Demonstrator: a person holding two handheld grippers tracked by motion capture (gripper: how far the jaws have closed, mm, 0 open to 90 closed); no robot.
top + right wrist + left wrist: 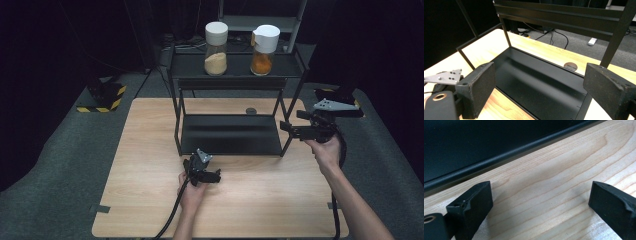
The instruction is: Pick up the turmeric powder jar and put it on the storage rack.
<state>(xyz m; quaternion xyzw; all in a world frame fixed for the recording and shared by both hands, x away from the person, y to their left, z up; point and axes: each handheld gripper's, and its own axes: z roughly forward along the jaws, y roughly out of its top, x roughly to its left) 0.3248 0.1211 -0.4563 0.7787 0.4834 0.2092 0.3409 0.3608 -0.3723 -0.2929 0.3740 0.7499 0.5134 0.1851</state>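
Right claw [539,87]: both jaws cut off by the lower frame edge in the right gripper view. Rack [235,135]: near legs cropped at the top there. Jars [216,49] on its upper shelf: contents too small to identify.

A black two-tier metal rack [230,135] stands at the back middle of the wooden table [150,200]. Its lower shelf [536,82] is bare, open at the front, with thin upright posts at each corner and a crossbar above. Two white-capped spice jars [216,42] [263,43] occupy the top shelf, well apart, with a gap between them. The table in front of the rack lies open, wide on both sides.
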